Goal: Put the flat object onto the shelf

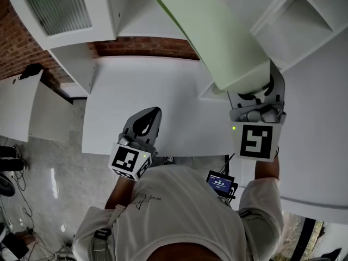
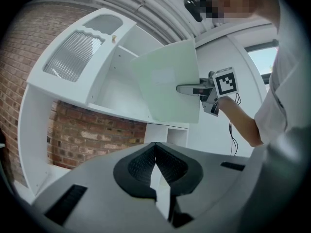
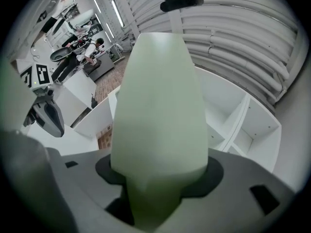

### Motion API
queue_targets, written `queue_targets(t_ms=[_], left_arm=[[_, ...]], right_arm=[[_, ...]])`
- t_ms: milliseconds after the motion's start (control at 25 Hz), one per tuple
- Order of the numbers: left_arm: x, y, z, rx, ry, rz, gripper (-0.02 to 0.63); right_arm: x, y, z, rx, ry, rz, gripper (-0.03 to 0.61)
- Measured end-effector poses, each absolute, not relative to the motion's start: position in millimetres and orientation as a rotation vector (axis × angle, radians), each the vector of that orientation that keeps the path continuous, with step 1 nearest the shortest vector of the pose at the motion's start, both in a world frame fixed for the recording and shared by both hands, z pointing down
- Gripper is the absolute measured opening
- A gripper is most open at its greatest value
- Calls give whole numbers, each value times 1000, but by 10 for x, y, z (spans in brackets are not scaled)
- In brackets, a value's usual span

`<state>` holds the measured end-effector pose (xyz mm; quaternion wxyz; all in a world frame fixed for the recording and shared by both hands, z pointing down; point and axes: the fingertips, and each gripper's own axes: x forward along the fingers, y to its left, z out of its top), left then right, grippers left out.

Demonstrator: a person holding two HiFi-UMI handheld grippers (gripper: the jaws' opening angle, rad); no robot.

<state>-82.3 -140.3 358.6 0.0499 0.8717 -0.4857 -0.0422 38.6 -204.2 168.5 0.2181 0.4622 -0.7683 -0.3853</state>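
the left tongs [image 1: 154, 113] and right tongs [image 1: 255, 94] are grey moulded shells lined with black ribbed pads [image 2: 141, 165]. each carries a white cube printed with black square markers, the left cube [image 1: 129, 161] and the right cube [image 1: 255, 141], with a small green light [image 1: 234, 128] beside it. the person wears a white short-sleeved t-shirt [image 1: 174, 216] with thin black script [image 1: 145, 200] on the chest. a grey buckled strap [image 1: 100, 234] crosses the left shoulder.

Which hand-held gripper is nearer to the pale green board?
Right. The right hand-held gripper clamps one edge of the board; the left hand-held gripper is shut and empty, apart from it over the table.
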Motion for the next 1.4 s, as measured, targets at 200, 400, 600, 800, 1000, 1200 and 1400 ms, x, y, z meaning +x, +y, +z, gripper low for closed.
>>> queue_targets(t_ms=[200,400,600,800,1000,1200,1400], left_arm=[[-859,-1366,3580,2657,-1492,-117,14],[-916,-1341,3549,2649,-1513,-127,14],[-938,-1329,3559,2651,-1514,-129,14],[-937,-1316,3571,2648,-1514,-126,14],[-909,-1321,3564,2656,-1503,-114,14],[-958,-1331,3566,2645,-1516,-119,14],[-1011,-1345,3602,2633,-1529,-112,14]], right_arm=[[278,-2089,1757,1253,-2082,-1095,275],[146,-2136,1817,1219,-2020,-1176,275],[51,-2183,1907,1192,-1962,-1205,275],[-8,-2225,1991,1160,-1901,-1233,275],[-37,-2289,2074,1139,-1848,-1254,275],[-115,-2378,2140,1107,-1792,-1275,276],[-177,-2462,2241,1088,-1747,-1287,278]])
